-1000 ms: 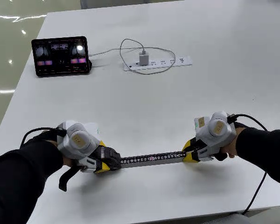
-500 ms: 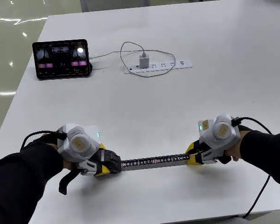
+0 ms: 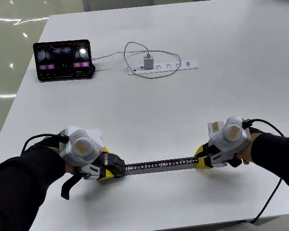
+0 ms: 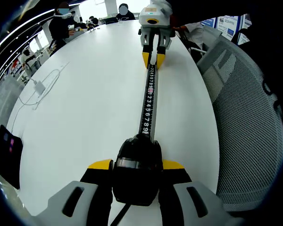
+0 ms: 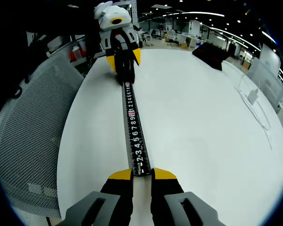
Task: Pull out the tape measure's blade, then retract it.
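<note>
Left gripper (image 3: 108, 168), down at 7 o'clock in the head view, has its yellow-tipped jaws clamped on either side of the black tape measure (image 3: 114, 163), gripping the case square in the middle. From the case the blade (image 3: 159, 164) runs straight out toward 3 o'clock, low over the white table (image 3: 183, 110), and the right gripper (image 3: 201, 159) at 4 o'clock is there to meet it, jaws pressed together on the blade's free end. So the tape is drawn out and stretched taut between the two tools.

In the right gripper view the printed scale reads nicely: black digits 2 3 4 5 6 7 8 9 climbing away from the jaws toward 12 o'clock, then a figure picked out in red, then more digits running on to the case. In the left gripper view the row ends 7 8 9 just before the case mouth. No brand name can be made out on the case.

Further out in the head view, a dark tablet (image 3: 63, 59) sits at 10 o'clock, its screen lit with small panels too small to read. Toward 12 o'clock lies a white power strip (image 3: 164, 66) with a white charger (image 3: 148, 61) plugged in and a white cable (image 3: 135, 48) looping around it. A grey mesh chair (image 4: 245, 117) stands beside the table edge.
</note>
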### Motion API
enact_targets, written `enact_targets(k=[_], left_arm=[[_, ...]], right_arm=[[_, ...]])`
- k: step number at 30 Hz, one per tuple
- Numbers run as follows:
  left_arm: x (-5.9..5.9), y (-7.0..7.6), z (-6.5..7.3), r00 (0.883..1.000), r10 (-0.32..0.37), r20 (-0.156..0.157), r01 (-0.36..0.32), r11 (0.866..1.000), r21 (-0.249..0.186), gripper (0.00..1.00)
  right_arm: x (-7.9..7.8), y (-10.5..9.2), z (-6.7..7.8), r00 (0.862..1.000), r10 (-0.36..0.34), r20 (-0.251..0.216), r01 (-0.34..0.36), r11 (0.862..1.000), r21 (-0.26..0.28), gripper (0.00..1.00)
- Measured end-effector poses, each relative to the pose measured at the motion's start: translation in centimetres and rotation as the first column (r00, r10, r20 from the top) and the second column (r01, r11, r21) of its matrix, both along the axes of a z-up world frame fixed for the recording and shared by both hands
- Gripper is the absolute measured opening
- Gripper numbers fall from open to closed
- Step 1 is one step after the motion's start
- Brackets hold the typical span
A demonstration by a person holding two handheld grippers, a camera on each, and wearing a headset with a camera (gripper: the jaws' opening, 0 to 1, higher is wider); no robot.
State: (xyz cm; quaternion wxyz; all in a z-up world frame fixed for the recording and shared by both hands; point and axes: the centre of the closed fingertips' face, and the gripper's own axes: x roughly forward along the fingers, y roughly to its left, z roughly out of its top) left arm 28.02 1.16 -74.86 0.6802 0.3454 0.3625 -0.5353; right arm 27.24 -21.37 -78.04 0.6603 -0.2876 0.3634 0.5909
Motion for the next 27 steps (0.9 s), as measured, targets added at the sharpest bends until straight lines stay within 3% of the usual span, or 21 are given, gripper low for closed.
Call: enact_targets(k=[27], left_arm=[[0.0,0.0,-0.1,1.0,0.001,0.001,-0.001,1.0,-0.001,0.31]], right_arm=[[-0.1,-1.2,0.1,1.0,-0.015,0.002,0.015,1.0,-0.003,0.1]])
